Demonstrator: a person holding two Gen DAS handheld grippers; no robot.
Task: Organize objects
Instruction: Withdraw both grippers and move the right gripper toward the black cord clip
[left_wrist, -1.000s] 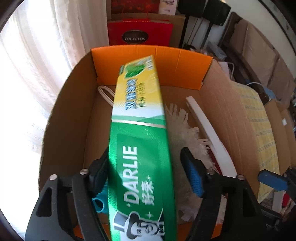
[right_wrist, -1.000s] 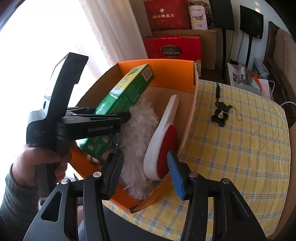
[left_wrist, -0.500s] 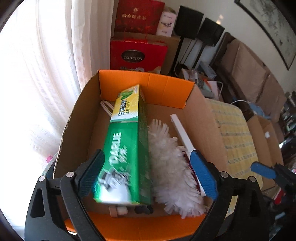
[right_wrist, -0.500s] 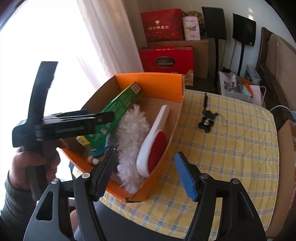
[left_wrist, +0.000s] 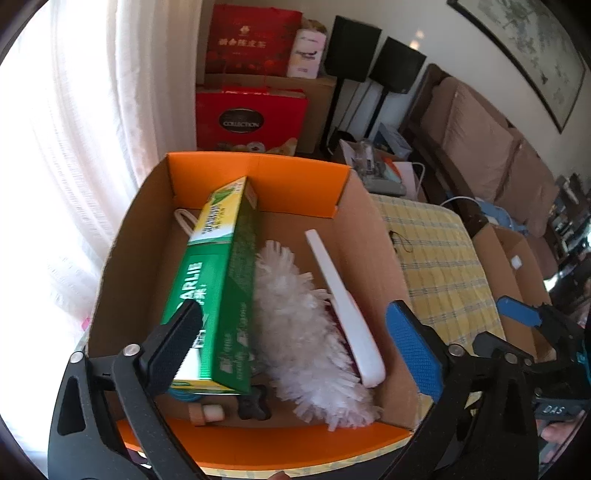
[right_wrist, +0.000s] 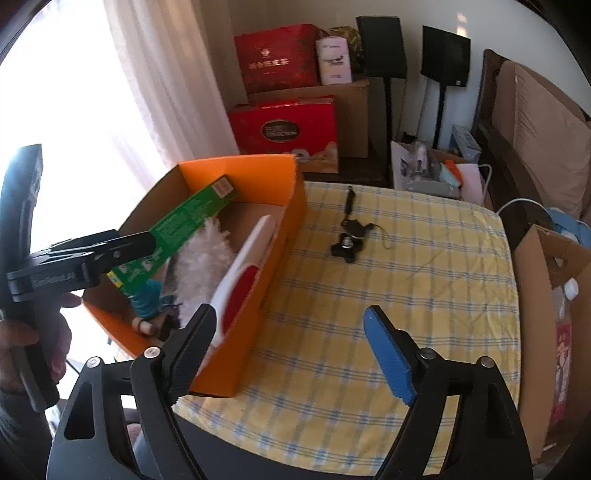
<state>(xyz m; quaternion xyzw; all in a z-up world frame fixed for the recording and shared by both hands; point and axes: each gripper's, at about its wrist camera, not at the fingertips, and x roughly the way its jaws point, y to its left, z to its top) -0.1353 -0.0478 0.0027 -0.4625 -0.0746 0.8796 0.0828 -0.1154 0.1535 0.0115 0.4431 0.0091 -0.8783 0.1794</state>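
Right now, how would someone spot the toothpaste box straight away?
Find the orange-lined cardboard box at the table's edge by the curtain. Inside, left of the fluffy white duster, leans the toothpaste box: long, green and yellow, the only printed carton there.

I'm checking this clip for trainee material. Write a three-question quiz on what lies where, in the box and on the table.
1. True or false: the green toothpaste box lies inside the cardboard box.
2. What lies directly beside it? A) white duster B) a mug C) a book
3. Fill in: the black knob with cord lies on the ____ tablecloth.

Key: 1 true; 2 A; 3 yellow checked.
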